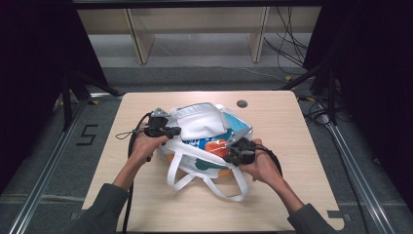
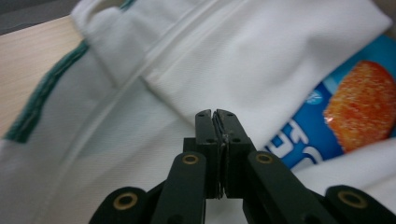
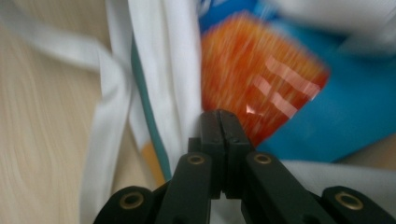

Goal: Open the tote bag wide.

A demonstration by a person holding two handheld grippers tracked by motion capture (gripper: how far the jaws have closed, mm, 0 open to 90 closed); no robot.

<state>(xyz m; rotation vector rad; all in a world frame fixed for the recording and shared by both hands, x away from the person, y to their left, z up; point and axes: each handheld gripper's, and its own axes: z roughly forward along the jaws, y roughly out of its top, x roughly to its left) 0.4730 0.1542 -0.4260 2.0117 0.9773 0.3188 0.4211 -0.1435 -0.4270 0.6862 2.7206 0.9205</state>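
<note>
light wooden table, wooden shelf, loose cables

High view looks down from above; both gripper views crowd the bag.

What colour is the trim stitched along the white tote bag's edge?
Dark green trim on the white tote bag, clearest in the left gripper view.

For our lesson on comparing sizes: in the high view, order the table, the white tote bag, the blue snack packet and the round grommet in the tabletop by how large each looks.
1. table
2. white tote bag
3. blue snack packet, partly hidden inside the bag
4. round grommet
</note>
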